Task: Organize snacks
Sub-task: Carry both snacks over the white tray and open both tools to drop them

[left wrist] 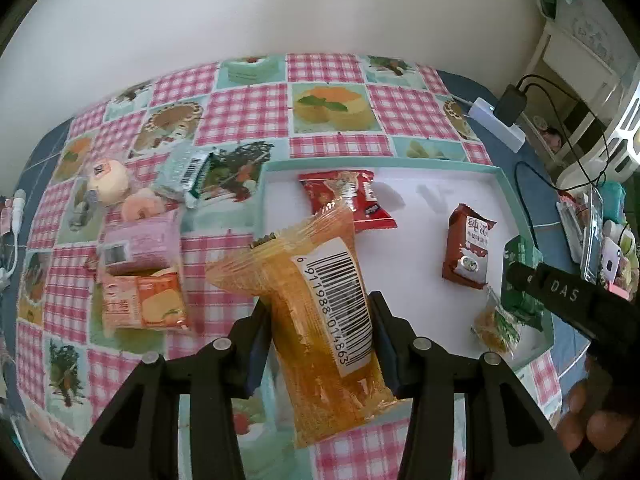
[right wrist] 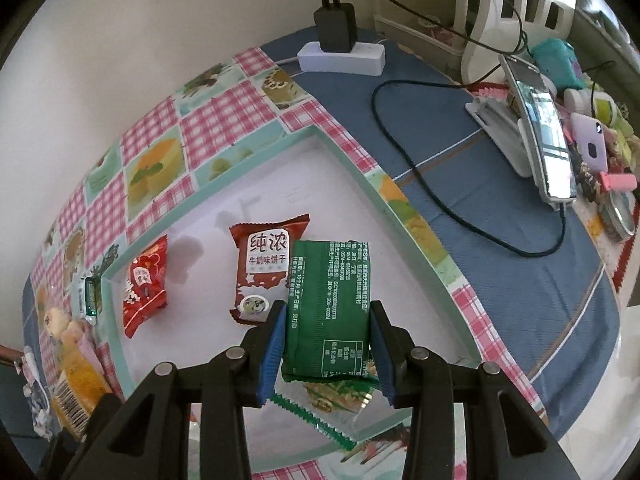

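Note:
My left gripper (left wrist: 318, 312) is shut on an orange snack pack with a barcode label (left wrist: 320, 308), held over the near left edge of the mint-rimmed white tray (left wrist: 400, 164). My right gripper (right wrist: 328, 320) is shut on a green snack pack (right wrist: 330, 304), held above the tray (right wrist: 360, 168). In the tray lie a red pack (left wrist: 352, 200), a brown biscuit pack (left wrist: 468, 248) and a small yellow-green pack (left wrist: 496, 326). The red pack (right wrist: 144, 280) and the brown pack (right wrist: 264, 268) also show in the right wrist view. The right gripper's finger (left wrist: 560, 292) shows in the left wrist view.
Loose snacks lie left of the tray on the checked cloth: a pink pack (left wrist: 140, 244), an orange pack (left wrist: 144, 300), a grey-green pack (left wrist: 188, 172) and round buns (left wrist: 108, 182). A power strip with charger (right wrist: 340, 52), cables, a phone on a stand (right wrist: 540, 140) and clutter sit to the right.

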### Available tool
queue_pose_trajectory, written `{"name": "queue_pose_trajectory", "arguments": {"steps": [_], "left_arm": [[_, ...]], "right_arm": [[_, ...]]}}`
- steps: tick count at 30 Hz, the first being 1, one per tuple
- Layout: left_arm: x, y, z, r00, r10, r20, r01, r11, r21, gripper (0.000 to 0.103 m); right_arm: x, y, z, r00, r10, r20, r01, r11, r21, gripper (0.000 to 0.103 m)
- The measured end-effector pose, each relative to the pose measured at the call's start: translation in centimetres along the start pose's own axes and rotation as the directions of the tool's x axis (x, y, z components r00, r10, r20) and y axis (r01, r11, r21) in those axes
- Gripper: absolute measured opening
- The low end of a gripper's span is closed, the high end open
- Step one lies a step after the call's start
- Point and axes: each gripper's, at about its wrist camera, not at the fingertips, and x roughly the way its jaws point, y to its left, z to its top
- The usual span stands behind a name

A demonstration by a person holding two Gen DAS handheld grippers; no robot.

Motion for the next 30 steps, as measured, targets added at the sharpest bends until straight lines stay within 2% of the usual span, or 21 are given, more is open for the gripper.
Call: {"name": "queue_pose_trajectory", "arguments": {"steps": [5,14,20,21,24,28,30], "left_arm": [[0.9,-1.2,0.6,0.999,0.005,0.039,-0.006,1.0,0.027,0.048],[1.6,-2.6,1.5,0.996,-0.027,0.082,0.023,0.998,0.05,0.048],[2.9,-2.9,1.5,0.998,-0.033,0.049,0.031,0.998,0.053,0.049],[2.9,-2.9,1.5,0.998,-0.037,0.049,0.034,0.998,0.052,0.05],[2.4,-2.8,1.6,0.997,-0.047,0.055,0.045,0.998,0.052,0.067],[1.8,-2.5,1.8,0.997,-0.056,0.061,0.054,0.998,0.045,0.068],[1.7,-2.1,2.0,0.997,-0.058,0.054,0.056,0.998,0.032,0.076]], "right_arm": [[0.6,-0.1,0.1,1.0,-0.013,0.011,0.013,1.0,-0.007,0.043],[1.0,0.3,0.5,0.999,-0.004,0.044,0.005,1.0,-0.026,0.043],[1.3,0.2,0.5,0.999,-0.008,0.042,0.009,1.0,-0.021,0.043],[1.3,0.2,0.5,0.999,-0.01,0.042,0.011,1.0,-0.018,0.043],[1.3,0.1,0.5,0.999,-0.013,0.042,0.013,1.0,-0.01,0.043],[1.3,0.0,0.4,0.999,-0.014,0.038,0.014,1.0,-0.001,0.043],[1.2,0.0,0.4,0.999,-0.016,0.045,0.016,1.0,0.001,0.043]]}}
